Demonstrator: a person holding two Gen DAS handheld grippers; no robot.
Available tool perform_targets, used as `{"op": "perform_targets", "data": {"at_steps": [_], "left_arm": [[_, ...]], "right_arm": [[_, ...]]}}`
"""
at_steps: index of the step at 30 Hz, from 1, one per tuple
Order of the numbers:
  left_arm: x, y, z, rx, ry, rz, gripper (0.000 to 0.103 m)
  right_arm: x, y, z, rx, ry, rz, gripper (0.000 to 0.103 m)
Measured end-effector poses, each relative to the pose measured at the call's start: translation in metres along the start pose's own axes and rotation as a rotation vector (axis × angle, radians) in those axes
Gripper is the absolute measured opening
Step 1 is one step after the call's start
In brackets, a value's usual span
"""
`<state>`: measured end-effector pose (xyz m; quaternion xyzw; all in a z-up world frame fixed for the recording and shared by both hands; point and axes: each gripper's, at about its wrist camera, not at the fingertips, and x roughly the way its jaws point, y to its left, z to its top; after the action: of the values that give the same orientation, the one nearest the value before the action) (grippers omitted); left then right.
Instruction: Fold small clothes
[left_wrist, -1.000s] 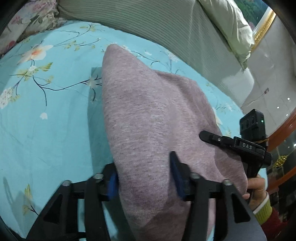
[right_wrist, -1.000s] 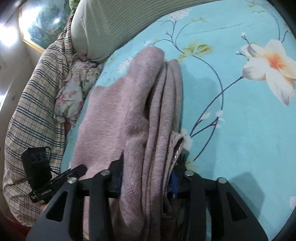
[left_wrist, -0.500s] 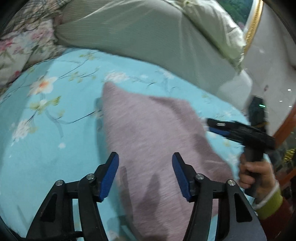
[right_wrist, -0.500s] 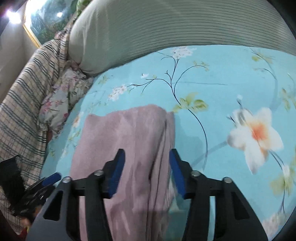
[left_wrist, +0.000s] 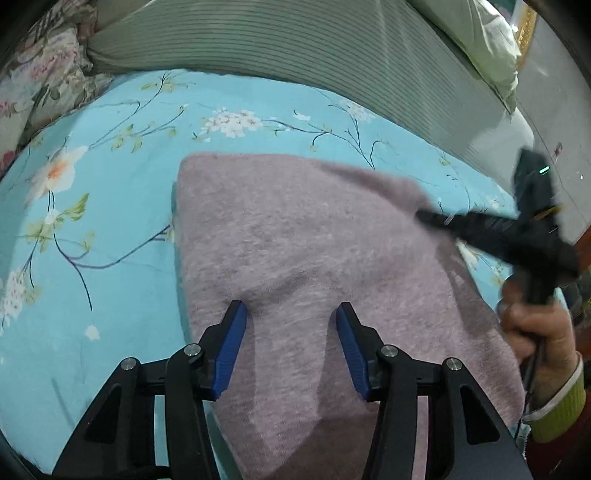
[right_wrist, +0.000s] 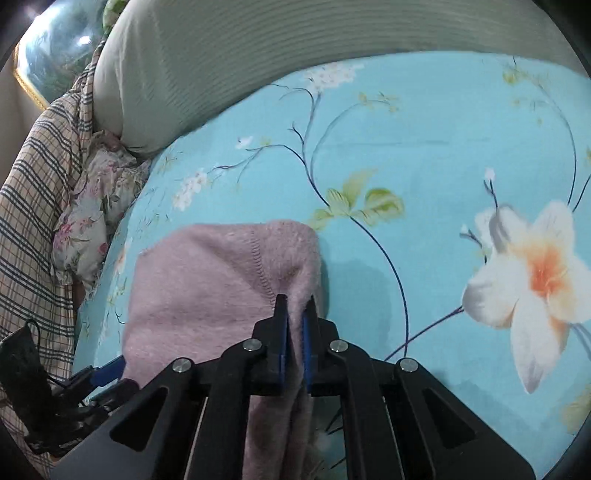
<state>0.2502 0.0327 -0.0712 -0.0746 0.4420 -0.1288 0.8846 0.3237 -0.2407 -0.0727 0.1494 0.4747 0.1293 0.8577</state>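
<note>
A mauve knitted garment (left_wrist: 306, 254) lies folded on the blue floral bedsheet (left_wrist: 110, 221). My left gripper (left_wrist: 290, 314) is open, its blue pads (left_wrist: 229, 350) resting on the cloth's near part with nothing between them. My right gripper (right_wrist: 295, 306) is shut on the garment's right edge (right_wrist: 299, 280); the cloth (right_wrist: 207, 295) spreads to its left. The right gripper also shows in the left wrist view (left_wrist: 491, 229), blurred, at the cloth's right side, held by a hand (left_wrist: 535, 332).
A grey-green ribbed bolster (left_wrist: 295, 48) lies along the back of the bed. A floral pillow (right_wrist: 92, 214) and a plaid blanket (right_wrist: 33, 206) lie at the left. The left gripper shows at the lower left of the right wrist view (right_wrist: 74, 398).
Both grippers let go of the lifted garment and it dropped flat on the bed. The right gripper has since closed on the cloth's right edge. The left stays open, lowered onto the cloth.
</note>
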Motion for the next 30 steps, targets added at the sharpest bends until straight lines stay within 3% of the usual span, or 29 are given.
{"op": "perform_targets", "data": {"at_steps": [4,8,9,10,12,18,21,26,27,29,30], "left_arm": [[-0.006,-0.001,0.000,0.008,-0.002,-0.003,0.051],[-0.033,0.005,-0.013,-0.003,-0.015,-0.043,0.052],[-0.041,0.005,-0.018,0.000,-0.021,-0.048,0.052],[-0.051,0.007,-0.026,0.005,-0.029,-0.052,0.052],[-0.071,0.007,-0.046,0.013,-0.042,-0.055,0.053],[-0.117,0.007,-0.117,0.043,-0.038,-0.095,0.055],[-0.120,-0.002,-0.144,0.083,-0.016,-0.117,0.057],[-0.099,-0.025,-0.157,0.170,-0.013,0.015,0.057],[-0.095,-0.024,-0.156,0.164,-0.015,0.038,0.057],[-0.089,-0.022,-0.152,0.130,-0.025,0.082,0.052],[-0.087,-0.019,-0.150,0.107,-0.030,0.089,0.044]], "right_arm": [[-0.027,0.001,0.003,0.013,-0.030,0.007,0.021],[-0.071,0.003,-0.011,-0.014,-0.058,0.038,0.024],[-0.081,0.002,-0.018,-0.022,-0.065,0.047,0.030],[-0.095,0.002,-0.031,-0.033,-0.072,0.058,0.039],[-0.110,0.001,-0.051,-0.049,-0.076,0.067,0.046],[-0.143,0.006,-0.130,-0.129,-0.040,0.148,0.047],[-0.139,0.007,-0.154,-0.173,-0.006,0.135,0.051],[-0.124,0.003,-0.161,-0.135,0.010,0.148,0.050],[-0.125,0.002,-0.163,-0.133,0.011,0.151,0.046],[-0.121,0.004,-0.161,-0.136,0.019,0.153,0.022],[-0.121,0.005,-0.159,-0.137,0.021,0.145,0.010]]}}
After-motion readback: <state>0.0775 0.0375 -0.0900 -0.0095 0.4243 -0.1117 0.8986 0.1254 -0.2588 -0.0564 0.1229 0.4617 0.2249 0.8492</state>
